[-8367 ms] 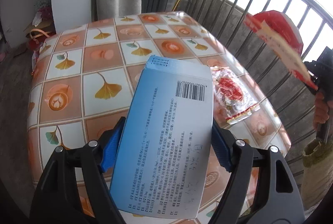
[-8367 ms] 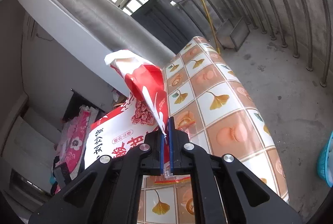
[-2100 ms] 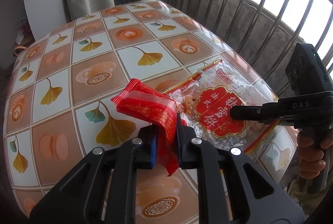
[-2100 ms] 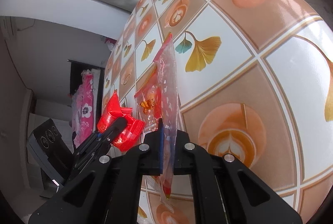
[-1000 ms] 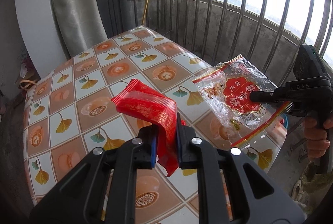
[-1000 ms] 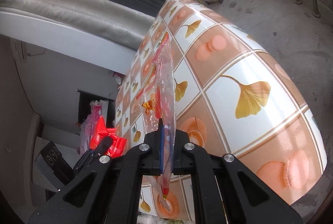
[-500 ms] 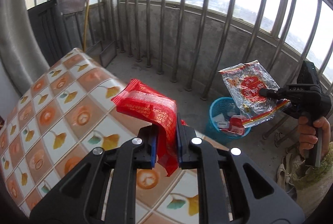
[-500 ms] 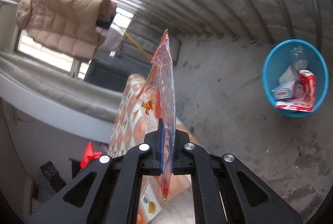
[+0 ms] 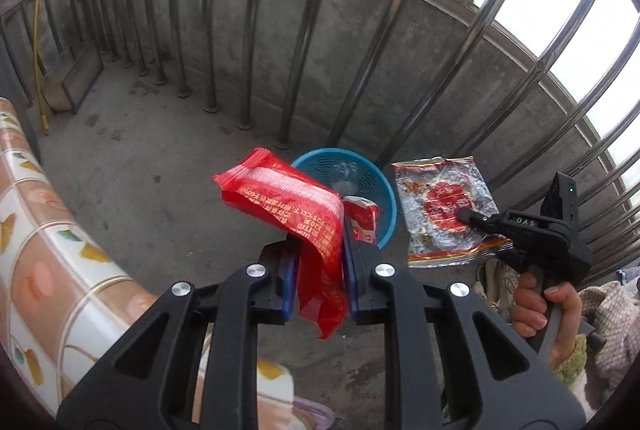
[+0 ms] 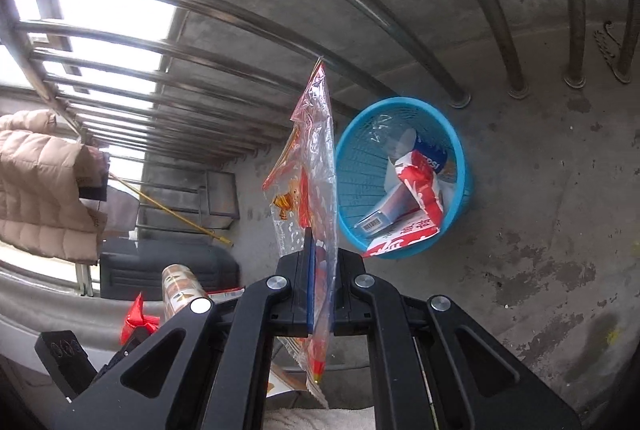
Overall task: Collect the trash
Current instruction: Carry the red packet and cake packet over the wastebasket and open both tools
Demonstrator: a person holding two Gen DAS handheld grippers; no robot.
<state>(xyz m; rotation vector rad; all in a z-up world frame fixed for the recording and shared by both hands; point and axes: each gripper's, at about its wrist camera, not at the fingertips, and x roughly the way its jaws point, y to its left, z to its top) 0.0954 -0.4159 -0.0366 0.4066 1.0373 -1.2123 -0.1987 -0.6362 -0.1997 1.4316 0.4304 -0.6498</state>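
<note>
Red wrapper between opening left claw jaws — above blue basket.

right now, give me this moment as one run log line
left tool: opening, red wrapper between pads | right tool: shut on clear snack bag | blue basket: on floor, holds trash

The left tool points steeply down, its jaws opening with a red wrapper between them. The right tool, gripped by the person's right hand, is clamped tight on a clear snack bag and angled downward too.
</note>
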